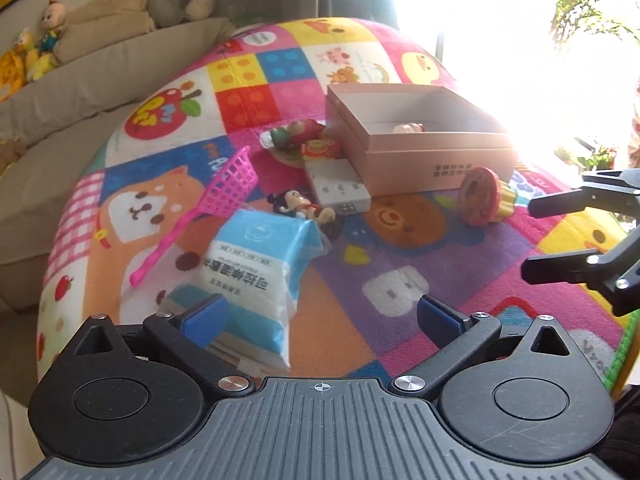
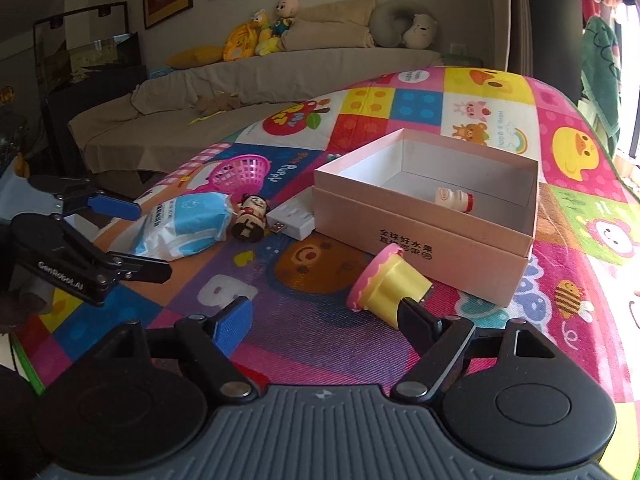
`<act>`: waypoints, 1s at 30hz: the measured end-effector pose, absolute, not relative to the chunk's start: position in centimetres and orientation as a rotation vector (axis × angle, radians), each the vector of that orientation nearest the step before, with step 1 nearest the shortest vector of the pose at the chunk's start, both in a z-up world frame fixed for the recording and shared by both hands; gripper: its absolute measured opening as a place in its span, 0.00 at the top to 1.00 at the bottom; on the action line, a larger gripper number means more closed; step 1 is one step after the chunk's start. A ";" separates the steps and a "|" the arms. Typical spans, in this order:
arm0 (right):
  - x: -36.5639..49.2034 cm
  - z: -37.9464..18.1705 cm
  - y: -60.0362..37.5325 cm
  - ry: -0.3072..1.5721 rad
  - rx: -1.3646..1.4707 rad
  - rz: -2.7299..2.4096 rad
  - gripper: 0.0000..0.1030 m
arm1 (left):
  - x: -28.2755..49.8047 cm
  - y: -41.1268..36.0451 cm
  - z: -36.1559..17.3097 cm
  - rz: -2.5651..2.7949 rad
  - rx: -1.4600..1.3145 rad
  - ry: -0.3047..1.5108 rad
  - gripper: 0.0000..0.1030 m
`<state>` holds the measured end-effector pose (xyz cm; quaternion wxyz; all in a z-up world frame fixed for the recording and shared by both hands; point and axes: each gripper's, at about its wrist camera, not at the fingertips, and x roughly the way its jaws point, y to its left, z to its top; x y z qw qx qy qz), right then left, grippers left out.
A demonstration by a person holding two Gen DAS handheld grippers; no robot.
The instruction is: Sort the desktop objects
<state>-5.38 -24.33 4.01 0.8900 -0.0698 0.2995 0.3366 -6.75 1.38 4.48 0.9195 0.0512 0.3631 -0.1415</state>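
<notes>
Both tongs stand spread wide with nothing between the pads: left tongs (image 1: 318,316) hover over the tissue pack (image 1: 256,276), right tongs (image 2: 328,320) sit just beside the toy cupcake (image 2: 386,286), one finger at its base; I cannot tell whether it touches. From the left on the tabletop (image 1: 360,320): pink net scoop (image 1: 224,196), tissue pack, cartoon figurine (image 2: 250,218), white power strip (image 2: 294,220), pink box (image 2: 424,224) holding one small bottle (image 2: 456,199), cupcake tipped on its side in front of the box. I judge the pack soft, light and slippery; pinch across its short width. Cupcake looks rigid, light; grip the yellow cup.
</notes>
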 end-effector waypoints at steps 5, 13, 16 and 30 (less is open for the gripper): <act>-5.7 4.0 -23.8 0.603 -0.193 0.662 0.22 | -10.1 -1.3 3.9 -0.557 0.203 0.803 0.00; -5.9 3.8 -24.4 0.602 -0.201 0.648 0.18 | -12.1 -4.6 2.4 -0.692 0.336 0.846 0.00; -5.7 3.6 -24.5 0.607 -0.195 0.632 0.18 | -11.1 -4.4 2.2 -0.645 0.337 0.861 0.00; -3.5 2.5 -20.5 0.475 -0.482 0.431 0.32 | -6.5 -2.5 2.4 -0.325 0.274 0.794 0.00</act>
